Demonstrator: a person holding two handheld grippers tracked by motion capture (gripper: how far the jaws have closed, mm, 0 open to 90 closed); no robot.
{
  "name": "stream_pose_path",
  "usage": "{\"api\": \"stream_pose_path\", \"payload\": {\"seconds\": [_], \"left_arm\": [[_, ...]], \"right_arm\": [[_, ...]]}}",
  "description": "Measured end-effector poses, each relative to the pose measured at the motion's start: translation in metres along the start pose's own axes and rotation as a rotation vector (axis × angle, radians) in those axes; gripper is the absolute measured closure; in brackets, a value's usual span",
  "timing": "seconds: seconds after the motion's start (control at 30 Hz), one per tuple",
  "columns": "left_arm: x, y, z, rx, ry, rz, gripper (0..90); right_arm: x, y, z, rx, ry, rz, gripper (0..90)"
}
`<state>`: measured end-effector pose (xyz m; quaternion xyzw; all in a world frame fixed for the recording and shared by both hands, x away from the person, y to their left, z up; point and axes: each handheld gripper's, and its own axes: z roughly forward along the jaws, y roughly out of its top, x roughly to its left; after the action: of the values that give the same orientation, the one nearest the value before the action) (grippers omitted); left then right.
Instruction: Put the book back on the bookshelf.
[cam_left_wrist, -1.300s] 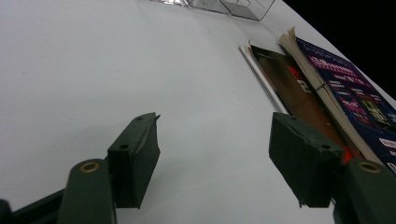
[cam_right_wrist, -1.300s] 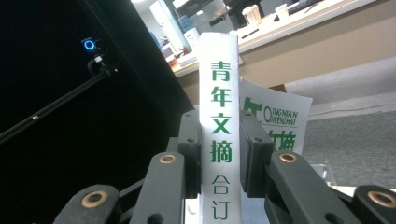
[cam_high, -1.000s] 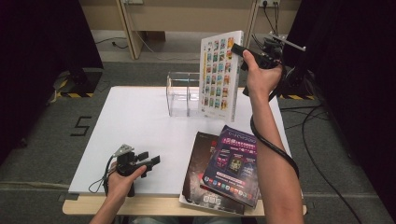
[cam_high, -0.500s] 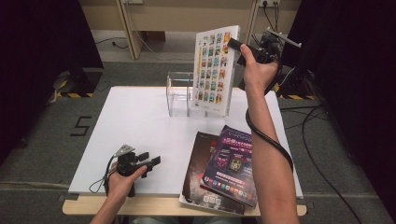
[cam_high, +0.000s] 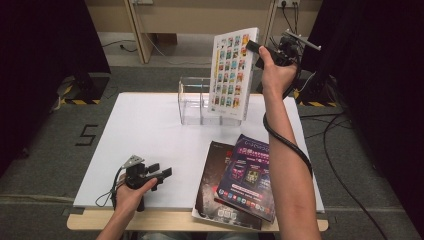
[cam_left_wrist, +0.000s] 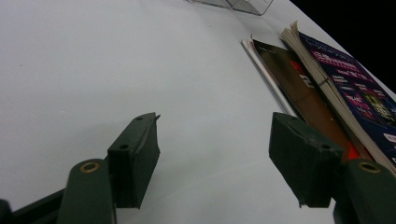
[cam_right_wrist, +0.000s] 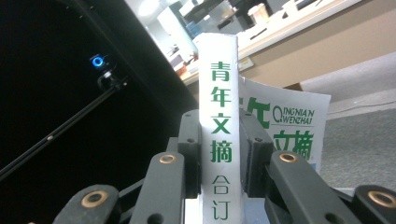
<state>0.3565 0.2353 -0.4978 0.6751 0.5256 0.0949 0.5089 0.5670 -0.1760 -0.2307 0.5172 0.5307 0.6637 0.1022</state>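
The right gripper (cam_high: 256, 49) is squeezing the book's (cam_high: 231, 72) spine at upper right, holding it upright over the clear rack (cam_high: 192, 102). The left gripper (cam_high: 159, 170) is resting open, lower left.

Taking the clear acrylic rack (cam_high: 202, 102) as the landmark: everything left of it and in front of it is bare white table (cam_high: 140, 135), lots of room to move through. Front-right of the rack, two magazines (cam_high: 240, 182) lie stacked and eat up that corner. Right above the rack's right end, the thick white book (cam_high: 231, 70) hangs upright, blocking the way in from that side.
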Motion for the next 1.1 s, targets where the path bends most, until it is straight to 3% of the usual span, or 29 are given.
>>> {"api": "stream_pose_path", "payload": {"seconds": [0.27,0.47,0.83,1.1], "left_arm": [[0.0,-0.001,0.002,0.006,0.002,-0.001,32.0],[0.001,-0.001,0.001,0.004,0.002,-0.004,32.0],[0.0,-0.001,0.001,0.007,0.0,-0.001,32.0],[0.001,-0.001,0.001,0.004,-0.002,-0.003,32.0]], "right_arm": [[-0.021,0.007,-0.003,-0.029,-0.022,0.041,74.1],[-0.03,0.008,-0.007,-0.047,-0.066,0.029,74.1],[-0.03,0.014,-0.015,-0.058,-0.177,-0.069,74.0],[-0.033,0.015,-0.022,-0.075,-0.214,-0.089,74.0]]}}
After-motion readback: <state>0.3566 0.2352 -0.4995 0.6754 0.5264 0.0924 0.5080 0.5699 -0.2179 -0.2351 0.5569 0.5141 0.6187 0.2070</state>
